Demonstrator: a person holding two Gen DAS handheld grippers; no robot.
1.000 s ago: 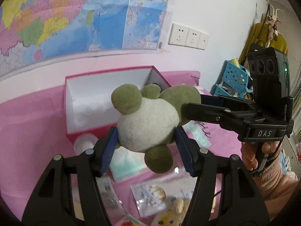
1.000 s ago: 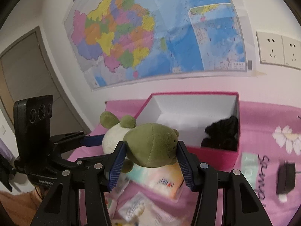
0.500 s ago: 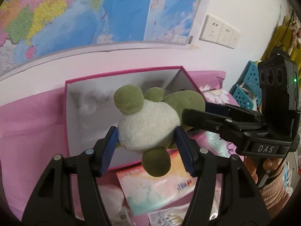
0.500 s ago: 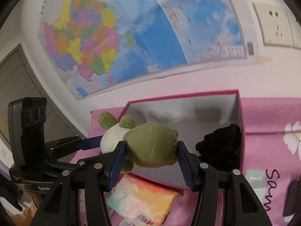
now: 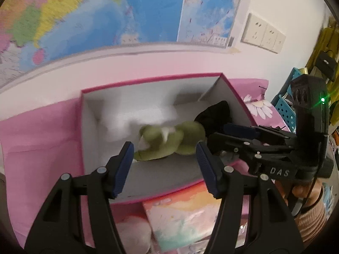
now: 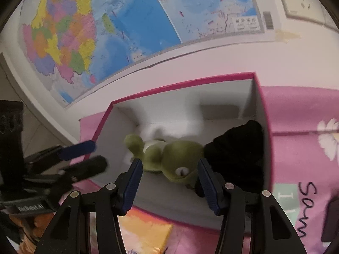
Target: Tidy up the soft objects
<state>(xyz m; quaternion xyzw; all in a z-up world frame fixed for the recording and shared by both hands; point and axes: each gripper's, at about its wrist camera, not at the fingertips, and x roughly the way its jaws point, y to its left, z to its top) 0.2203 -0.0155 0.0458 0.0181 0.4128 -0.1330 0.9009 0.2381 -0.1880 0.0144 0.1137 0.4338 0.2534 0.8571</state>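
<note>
Left wrist view, item: frog, green plush with a white belly, blurred. Location: inside the box, on or just above its grey floor, toward the right half. Long axis: across the box, left to right. Head at the right end, next to a black soft thing in the right corner; feet at the left end.

Left gripper: fingers spread, blue pads over the near wall of the box, the frog seen in the gap but farther off, neither pad pressing on it.

Right gripper: came in from the right, fingertips over the right part of the box, held by a hand in a ribbed sleeve.

Right wrist view, same frog: head nearest the camera and to the right, one eye showing, belly and limbs trailing away to the left. Right gripper: fingers spread, left pad clear of the toy; the head's edge met the right pad in the picture, contact not certain. Left gripper: at the box's left wall, blurred.

Surroundings: pink cloth under the box; tissue pack in front of the near wall; map on the wall.
</note>
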